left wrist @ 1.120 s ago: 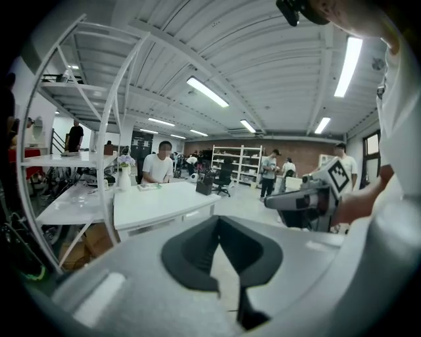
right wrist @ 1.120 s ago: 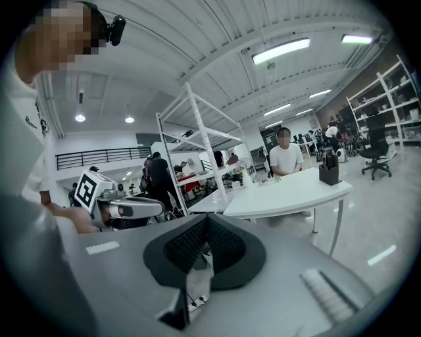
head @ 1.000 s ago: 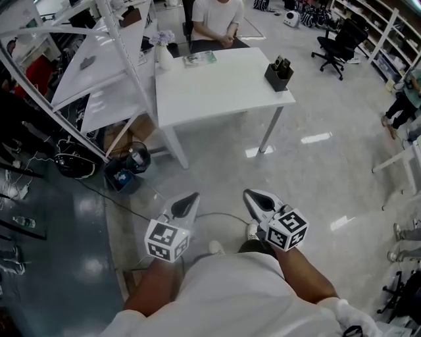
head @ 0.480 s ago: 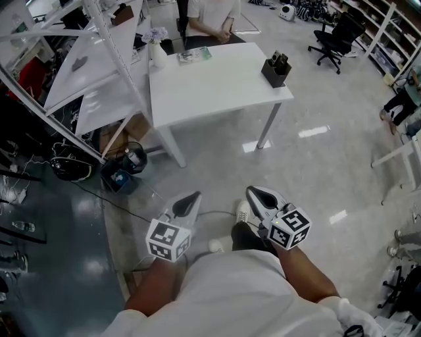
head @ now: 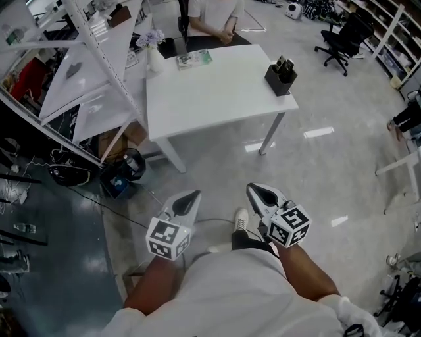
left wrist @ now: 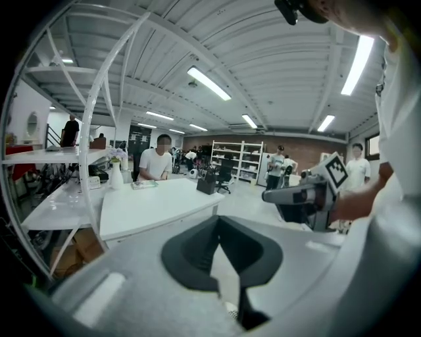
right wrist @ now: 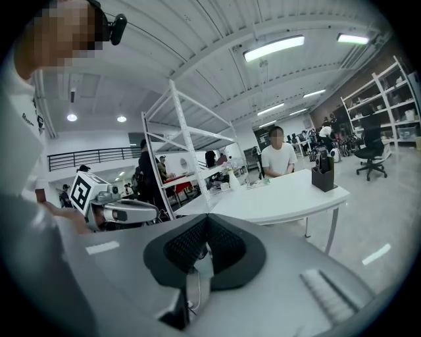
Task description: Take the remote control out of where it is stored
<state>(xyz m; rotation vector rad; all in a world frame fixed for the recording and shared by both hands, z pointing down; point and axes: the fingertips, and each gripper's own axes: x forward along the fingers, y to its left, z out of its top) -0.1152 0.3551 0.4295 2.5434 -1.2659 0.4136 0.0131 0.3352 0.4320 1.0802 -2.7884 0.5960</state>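
A black holder (head: 281, 77) stands at the right end of the white table (head: 210, 95), with dark remote controls (head: 283, 64) sticking up out of it. The holder also shows small in the left gripper view (left wrist: 207, 185) and in the right gripper view (right wrist: 323, 178). My left gripper (head: 191, 195) and right gripper (head: 252, 190) hang side by side over the shiny floor, well short of the table. Both are shut with nothing between the jaws, and both point toward the table.
A person (head: 205, 14) sits at the table's far side, by a booklet (head: 195, 59) and a vase of flowers (head: 154, 54). A white shelf rack (head: 85, 72) lines the left, with a black bin (head: 122, 174) and cables beneath. An office chair (head: 343, 33) stands far right.
The person carrying the grippers has stepped forward, one foot now ahead. Both grippers have travelled with them toward the table, still shut.
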